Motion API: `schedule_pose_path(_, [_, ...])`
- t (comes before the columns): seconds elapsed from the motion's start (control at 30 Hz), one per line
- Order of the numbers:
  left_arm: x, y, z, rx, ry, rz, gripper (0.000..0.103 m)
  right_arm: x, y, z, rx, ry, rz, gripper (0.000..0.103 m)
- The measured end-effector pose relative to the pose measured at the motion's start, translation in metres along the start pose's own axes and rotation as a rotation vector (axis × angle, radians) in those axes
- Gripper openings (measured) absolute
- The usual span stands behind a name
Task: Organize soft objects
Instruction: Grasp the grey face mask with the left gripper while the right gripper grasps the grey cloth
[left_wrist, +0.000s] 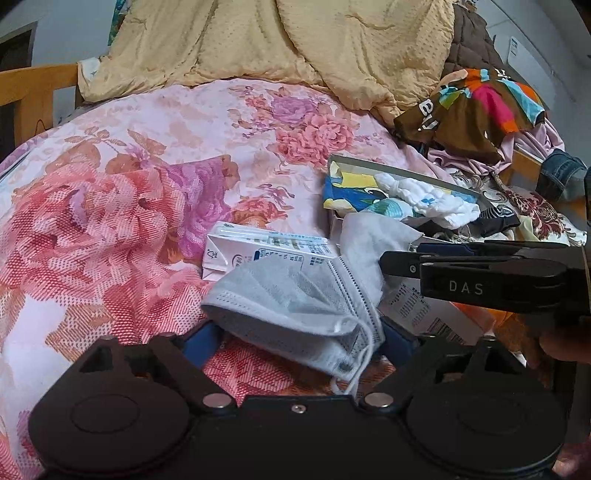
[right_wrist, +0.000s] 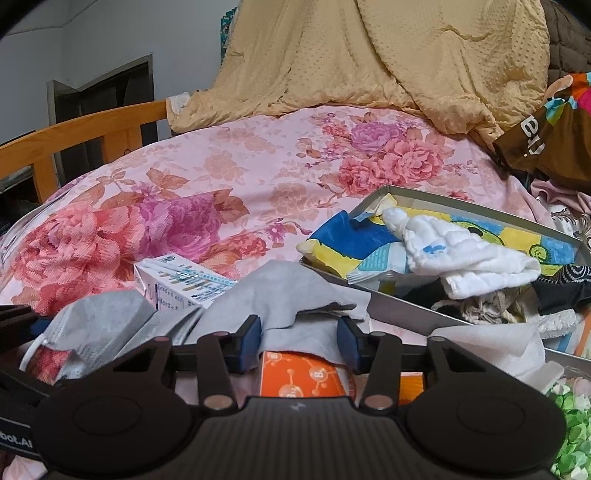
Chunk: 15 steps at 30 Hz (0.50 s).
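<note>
Gathering small soft things off a bed (left_wrist: 155, 155) with a floral cover, for stowing in the open tin box (right_wrist: 413, 306) lying just beside the pile. Step in hand, by the look of it: picking up a grey cloth (right_wrist: 280, 291) and a grey face mask (left_wrist: 295, 306), one per gripper. Right gripper (right_wrist: 299, 339) at about half width, blue pads flanking a fold of the grey cloth; pads close on the fabric but no clear pinch visible, so not counted as a hold. Cloth draped over an orange packet (right_wrist: 295, 373) and reaching up to the near wall of the box. Left gripper (left_wrist: 303, 341) wide, mask lying loose between the pads, ear loop (left_wrist: 351, 380) trailing toward the camera; no squeeze on it. Mask resting partly on a white carton (left_wrist: 258, 247), touching it. Box already holding a white knitted piece (right_wrist: 465, 258) and a blue and yellow cloth (right_wrist: 351, 240); more clothes heaped beyond, with a tan quilt (left_wrist: 280, 48) at the head of the bed. Next move probably: finish closing on the cloth fold, lift clear of the packet, carry over the box rim, drop inside. Mask likely wants a firmer bite nearer its folded middle, not the loop.
</note>
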<state>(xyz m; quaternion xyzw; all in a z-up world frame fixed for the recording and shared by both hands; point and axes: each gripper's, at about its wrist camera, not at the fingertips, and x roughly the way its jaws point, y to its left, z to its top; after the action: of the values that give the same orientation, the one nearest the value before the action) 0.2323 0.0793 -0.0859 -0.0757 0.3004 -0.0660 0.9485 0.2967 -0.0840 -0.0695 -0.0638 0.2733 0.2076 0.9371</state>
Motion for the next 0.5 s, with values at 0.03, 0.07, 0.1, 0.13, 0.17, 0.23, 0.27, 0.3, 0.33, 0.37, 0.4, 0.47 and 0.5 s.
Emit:
schedule_pose_path(0.03, [0.0005, -0.0004, -0.0001, 0.004, 0.002, -0.003, 0.082, -0.0002, 0.0, 0.0, 0.002, 0.0, 0.003, 0.046])
schedule_pose_path(0.07, [0.0003, -0.0011, -0.0002, 0.007, 0.002, -0.006, 0.08, -0.0004, -0.0002, -0.0001, 0.005, 0.0, 0.006, 0.045])
schedule_pose_path(0.1, [0.0, -0.0014, -0.0001, 0.009, 0.001, -0.008, 0.074, -0.0011, -0.0004, -0.0003, 0.009, -0.003, 0.01, 0.043])
schedule_pose_path(0.13, [-0.0002, -0.0019, -0.0001, 0.011, 0.001, -0.014, 0.066, -0.0018, -0.0007, -0.0005, 0.013, -0.006, 0.016, 0.04])
schedule_pose_path(0.17, [-0.0002, -0.0026, 0.0, 0.015, 0.003, -0.02, 0.062, -0.0025, -0.001, -0.0006, 0.017, -0.009, 0.02, 0.039])
schedule_pose_path(0.23, [-0.0004, -0.0042, -0.0005, 0.025, 0.002, -0.019, 0.053, -0.0039, -0.0008, -0.0011, 0.017, -0.014, 0.025, 0.035])
schedule_pose_path(0.27, [-0.0007, -0.0049, -0.0005, 0.028, 0.0, -0.017, 0.05, -0.0042, -0.0007, -0.0013, 0.015, -0.016, 0.027, 0.034])
schedule_pose_path(0.3, [-0.0012, -0.0053, -0.0003, 0.027, -0.003, -0.016, 0.044, -0.0047, -0.0001, -0.0014, 0.011, -0.018, 0.028, 0.032])
schedule_pose_path(0.33, [-0.0022, -0.0054, -0.0002, 0.026, -0.006, -0.016, 0.038, -0.0053, 0.0008, -0.0014, 0.007, -0.021, 0.029, 0.029])
schedule_pose_path(0.37, [-0.0031, -0.0061, -0.0001, 0.026, -0.008, -0.015, 0.035, -0.0059, 0.0017, -0.0015, 0.004, -0.023, 0.032, 0.027])
schedule_pose_path(0.4, [-0.0043, -0.0071, 0.0, 0.029, -0.01, -0.011, 0.031, -0.0067, 0.0028, -0.0015, 0.0, -0.025, 0.034, 0.023])
schedule_pose_path(0.47, [-0.007, -0.0092, 0.0003, 0.03, -0.011, -0.004, 0.025, -0.0093, 0.0058, -0.0011, -0.01, -0.03, 0.042, 0.016])
schedule_pose_path(0.5, [-0.0082, -0.0095, 0.0007, 0.027, -0.011, 0.0, 0.021, -0.01, 0.007, -0.0007, -0.016, -0.031, 0.042, 0.012])
